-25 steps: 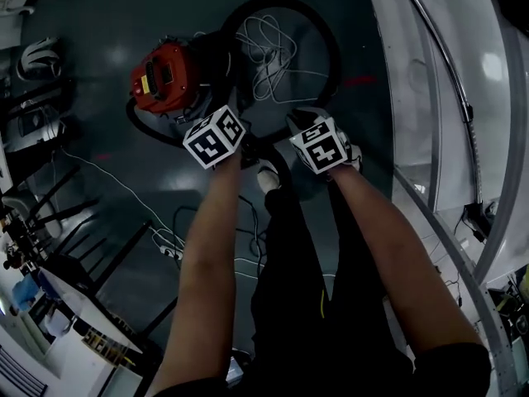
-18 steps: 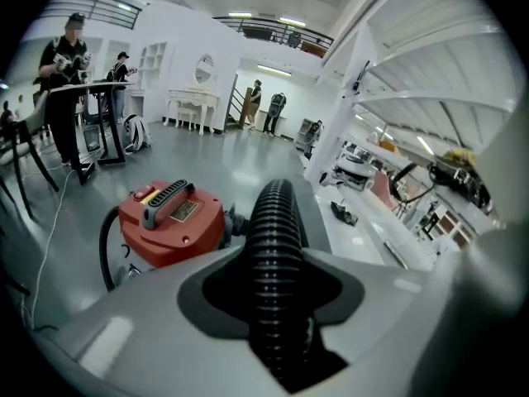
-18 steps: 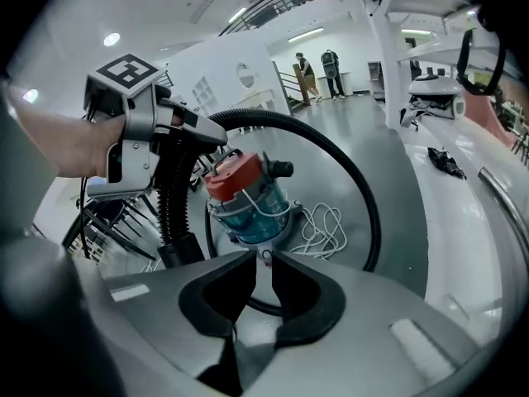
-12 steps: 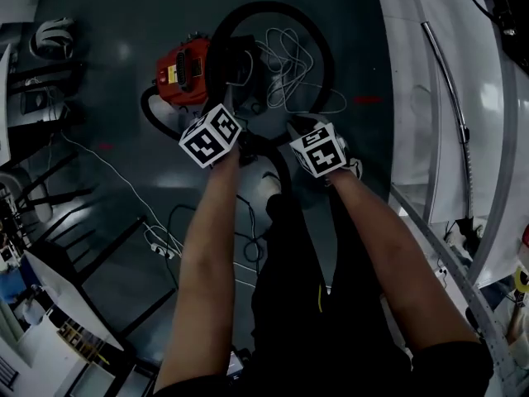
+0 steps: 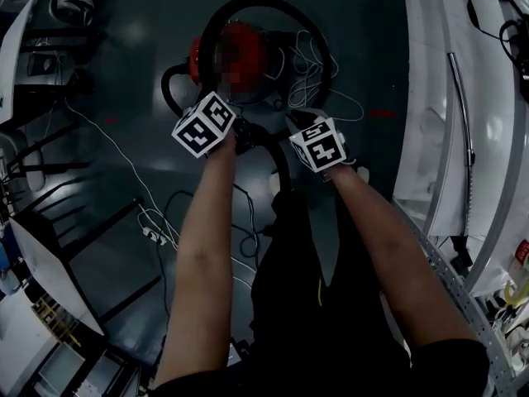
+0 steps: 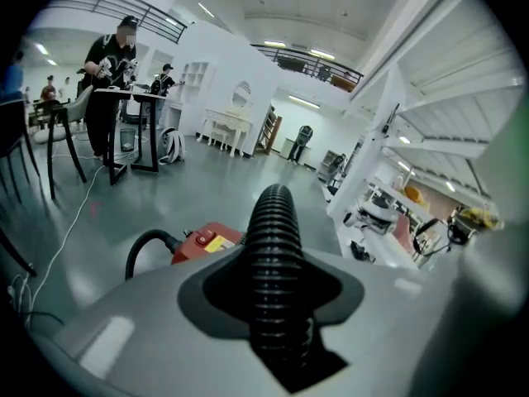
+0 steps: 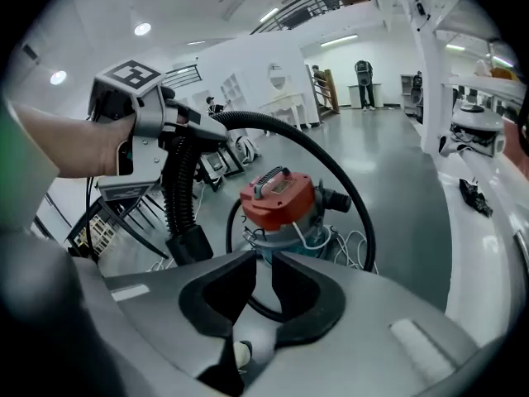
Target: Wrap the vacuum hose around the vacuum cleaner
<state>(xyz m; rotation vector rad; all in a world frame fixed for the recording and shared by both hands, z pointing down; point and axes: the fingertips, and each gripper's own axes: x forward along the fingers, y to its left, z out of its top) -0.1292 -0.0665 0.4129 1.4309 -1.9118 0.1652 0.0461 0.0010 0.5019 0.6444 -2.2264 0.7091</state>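
The right gripper has its dark jaws close together, with only a narrow slit between them (whether they pinch anything cannot be told). Beyond them a red-topped vacuum cleaner stands on the grey floor, with a white power cord at its base. At the left, the left gripper clamps the black hose. The hose's cuffed end hangs down, and the rest arcs over the vacuum cleaner to the right.

In its own view the left gripper hides most of the vacuum cleaner. The right gripper screens the near stretch of the hose loop; whether its narrow gap pinches anything is unclear. In the head view, marker cubes cover both grippers' jaws.
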